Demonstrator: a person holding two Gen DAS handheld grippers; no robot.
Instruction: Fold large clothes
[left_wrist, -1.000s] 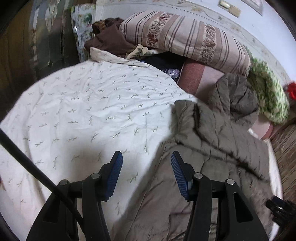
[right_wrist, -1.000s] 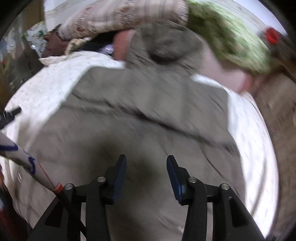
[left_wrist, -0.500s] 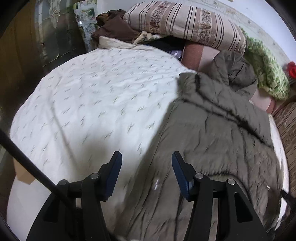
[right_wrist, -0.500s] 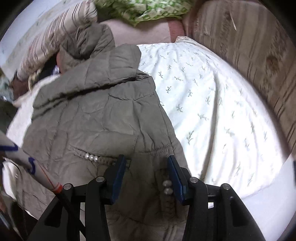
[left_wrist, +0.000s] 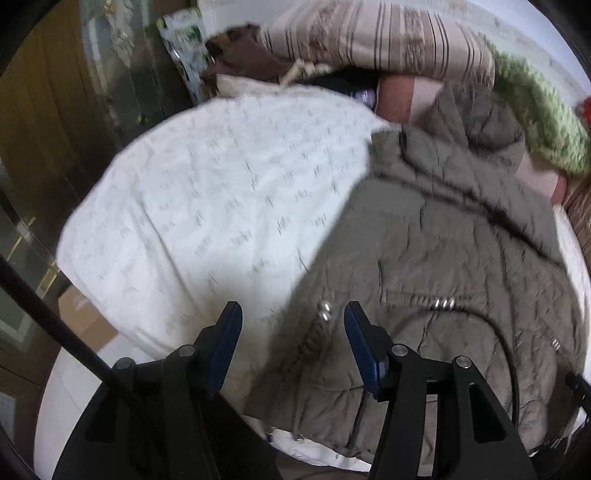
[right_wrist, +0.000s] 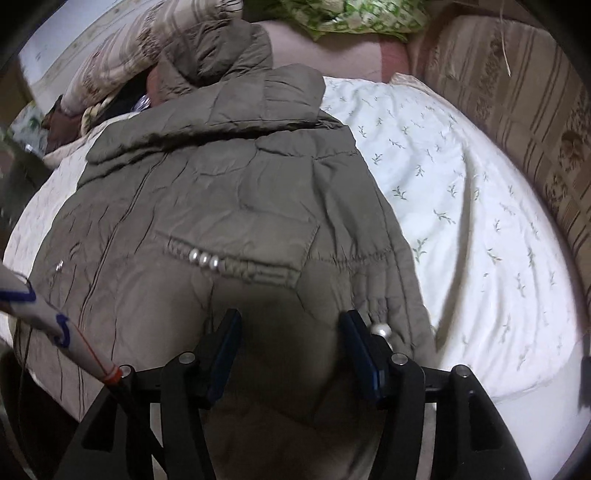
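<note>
An olive-grey quilted hooded coat (left_wrist: 443, 258) (right_wrist: 221, 184) lies spread on a white leaf-print bedspread (left_wrist: 221, 206) (right_wrist: 461, 206), hood toward the pillows. It has pearl buttons (right_wrist: 203, 258) at a pocket. My left gripper (left_wrist: 291, 317) hovers open above the coat's left hem edge, where coat meets sheet. My right gripper (right_wrist: 290, 325) hangs over the coat's lower right part; its jaws are opening and the pads touch nothing, with coat fabric showing below the gap.
A striped pillow (left_wrist: 388, 40), a green patterned cushion (left_wrist: 543, 122) and dark clothes (left_wrist: 243, 55) pile at the bed's head. A striped upholstered side (right_wrist: 517, 122) borders the bed on the right. A glass-fronted cabinet (left_wrist: 110, 92) and the floor (left_wrist: 85, 325) lie to the left.
Both grippers have drawn back toward the coat's hem, so more of the coat and the bed's near edge show. The right gripper swung right and its jaws have widened.
</note>
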